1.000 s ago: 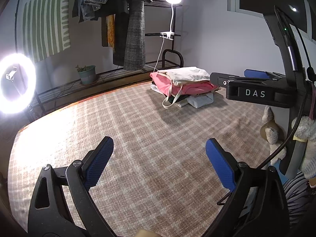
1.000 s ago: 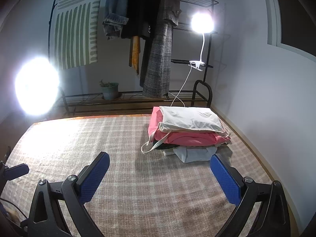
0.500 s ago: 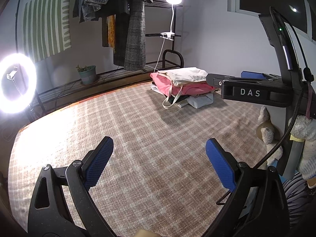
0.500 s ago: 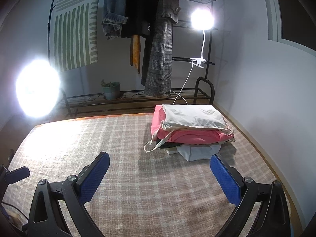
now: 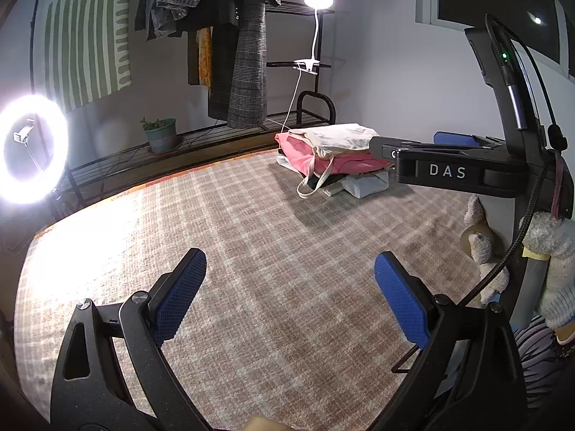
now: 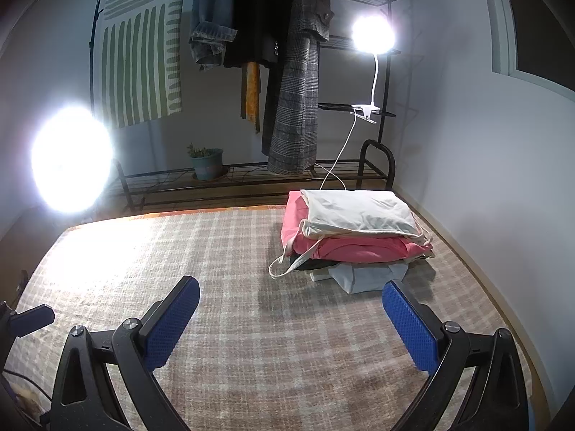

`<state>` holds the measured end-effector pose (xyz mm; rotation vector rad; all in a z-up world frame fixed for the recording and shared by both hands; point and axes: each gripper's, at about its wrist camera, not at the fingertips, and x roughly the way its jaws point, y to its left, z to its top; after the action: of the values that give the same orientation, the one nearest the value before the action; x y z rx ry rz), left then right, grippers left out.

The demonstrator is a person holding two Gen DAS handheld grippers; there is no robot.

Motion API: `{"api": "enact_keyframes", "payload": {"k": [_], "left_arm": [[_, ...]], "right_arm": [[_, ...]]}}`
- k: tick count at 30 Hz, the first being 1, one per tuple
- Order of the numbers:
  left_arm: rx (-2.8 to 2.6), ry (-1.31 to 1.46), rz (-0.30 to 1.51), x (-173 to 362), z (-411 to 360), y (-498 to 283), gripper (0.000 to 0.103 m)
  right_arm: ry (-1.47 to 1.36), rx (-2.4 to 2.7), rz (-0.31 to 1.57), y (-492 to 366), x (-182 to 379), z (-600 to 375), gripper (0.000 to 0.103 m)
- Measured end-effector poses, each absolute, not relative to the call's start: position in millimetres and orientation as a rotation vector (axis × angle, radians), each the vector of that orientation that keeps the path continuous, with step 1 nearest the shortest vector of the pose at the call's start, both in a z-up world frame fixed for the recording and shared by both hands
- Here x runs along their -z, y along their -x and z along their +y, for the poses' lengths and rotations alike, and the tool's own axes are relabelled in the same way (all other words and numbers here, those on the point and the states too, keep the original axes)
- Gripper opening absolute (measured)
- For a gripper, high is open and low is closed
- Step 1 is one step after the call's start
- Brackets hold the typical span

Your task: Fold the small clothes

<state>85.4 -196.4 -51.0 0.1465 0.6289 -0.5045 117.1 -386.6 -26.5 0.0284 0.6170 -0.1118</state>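
Clothes pile (image 6: 354, 240) lies long-axis sideways — both hand-held grippers (image 5: 289, 291) (image 6: 291, 318) spread, empty.

I see a beige-and-brown plaid woven bed cover (image 6: 230, 251) carrying 1 pile of folded clothes (image 6: 354, 248), cream canvas tote on top, near its far right corner.

From the left wrist we lose part of the stacked pink, white and pale-blue clothes (image 5: 337, 165) behind the black hand-held gripper marked DAS (image 5: 452, 170). We cannot make out the dark garment (image 6: 312, 264) squeezed low in the pile. The round clip-on lamp (image 6: 373, 32) and ring light (image 6: 70, 163) glare white in the right wrist view, detail gone. The striped fabric (image 5: 539, 352) is cut by the picture's edge.
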Motion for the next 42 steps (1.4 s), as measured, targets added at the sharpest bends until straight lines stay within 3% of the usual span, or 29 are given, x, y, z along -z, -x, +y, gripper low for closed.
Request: {"api": "enact_keyframes", "payload": {"k": [42], "left_arm": [[0.499,-0.148,0.626,49.4,-200.6,-81.2,0.097]], "right_arm": [[-0.029,0.113,0.616,-115.5,25.7,-382.6,0.103]]}}
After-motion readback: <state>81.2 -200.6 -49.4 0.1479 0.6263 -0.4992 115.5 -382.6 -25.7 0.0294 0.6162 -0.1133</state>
